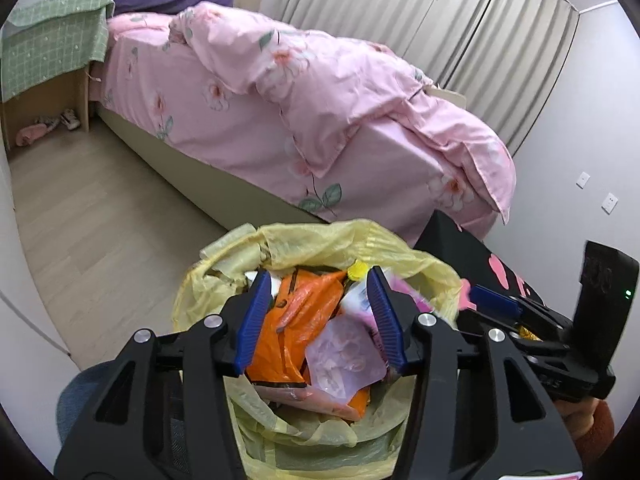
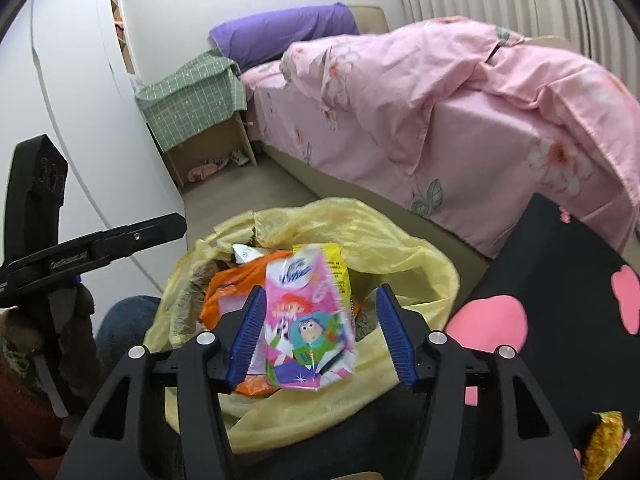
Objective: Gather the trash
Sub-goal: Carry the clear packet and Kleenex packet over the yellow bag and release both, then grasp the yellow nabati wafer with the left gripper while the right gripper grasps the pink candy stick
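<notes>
A yellow trash bag (image 1: 320, 240) stands open on the floor, filled with wrappers, among them an orange wrapper (image 1: 304, 304). My left gripper (image 1: 320, 284) is open and empty above the bag's mouth. In the right wrist view the bag (image 2: 360, 232) lies below my right gripper (image 2: 320, 300), which is open. A pink cartoon snack packet (image 2: 310, 320) lies between its blue fingers (image 2: 248, 332) without touching either, on top of the trash. The right gripper also shows in the left wrist view (image 1: 496, 304).
A bed with a pink floral duvet (image 1: 320, 92) runs along the right. A black table with pink shapes (image 2: 560, 280) stands right of the bag, with a yellow wrapper (image 2: 608, 436) on it. A nightstand under a green cloth (image 2: 192, 96) stands at the back.
</notes>
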A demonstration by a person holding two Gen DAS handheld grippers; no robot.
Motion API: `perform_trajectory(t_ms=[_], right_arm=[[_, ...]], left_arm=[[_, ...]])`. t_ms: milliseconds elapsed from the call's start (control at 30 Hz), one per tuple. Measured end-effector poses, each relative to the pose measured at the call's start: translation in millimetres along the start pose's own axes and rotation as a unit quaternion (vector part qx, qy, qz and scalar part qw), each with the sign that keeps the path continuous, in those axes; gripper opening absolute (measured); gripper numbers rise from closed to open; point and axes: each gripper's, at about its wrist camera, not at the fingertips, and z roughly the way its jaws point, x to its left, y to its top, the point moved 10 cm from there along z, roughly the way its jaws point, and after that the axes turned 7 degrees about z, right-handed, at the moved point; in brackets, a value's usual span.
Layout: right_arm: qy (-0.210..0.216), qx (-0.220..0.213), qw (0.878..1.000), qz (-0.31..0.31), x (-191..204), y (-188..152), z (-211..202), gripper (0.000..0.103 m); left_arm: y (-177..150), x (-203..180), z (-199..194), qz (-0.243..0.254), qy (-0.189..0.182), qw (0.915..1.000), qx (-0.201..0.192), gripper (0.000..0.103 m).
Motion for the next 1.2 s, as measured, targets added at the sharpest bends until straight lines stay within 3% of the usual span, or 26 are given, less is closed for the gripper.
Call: perform_trajectory(t_ms=[267,433,567,667,833,1033,1100,1200], right_arm=[[-0.039,-0.072,0.995,0.048,-42,-10,-94,0.061],[-0.114,-0.098,0.985,0.082,-88,-55,-152,0.061],[-0.182,-0.098,0.972,0.116,-126,-105,-189,0.061],[-0.223,-0.101,0.959,0.144,-152,-141,-219,0.061],[-0.257,-0.107,0.945,0.174,-184,-172,-250,0.061],[-0.254,-0.121,0.936,0.21,-209,-199,-268,0.061],[-0.263,-0.122,0.934,0.208,-212,-205,-272,0.061],[-0.269,-0.123,0.933,0.204,-212,-211,-278,0.061]], left_arm=[[6,-41,-19,0.041,-0.018,0.9988,-0.017,0.053],[-11,-85,-7,0.071,-0.059,0.9957,0.009,0.053],[-34,-131,9,0.115,-0.099,0.9878,0.036,0.053],[-53,-170,18,0.147,-0.134,0.9783,0.057,0.053],[-81,-226,29,0.194,-0.182,0.9594,0.094,0.053],[-103,-285,39,0.253,-0.212,0.9364,0.119,0.053],[-104,-312,41,0.273,-0.23,0.9264,0.121,0.054],[-110,-356,45,0.313,-0.262,0.904,0.125,0.058]])
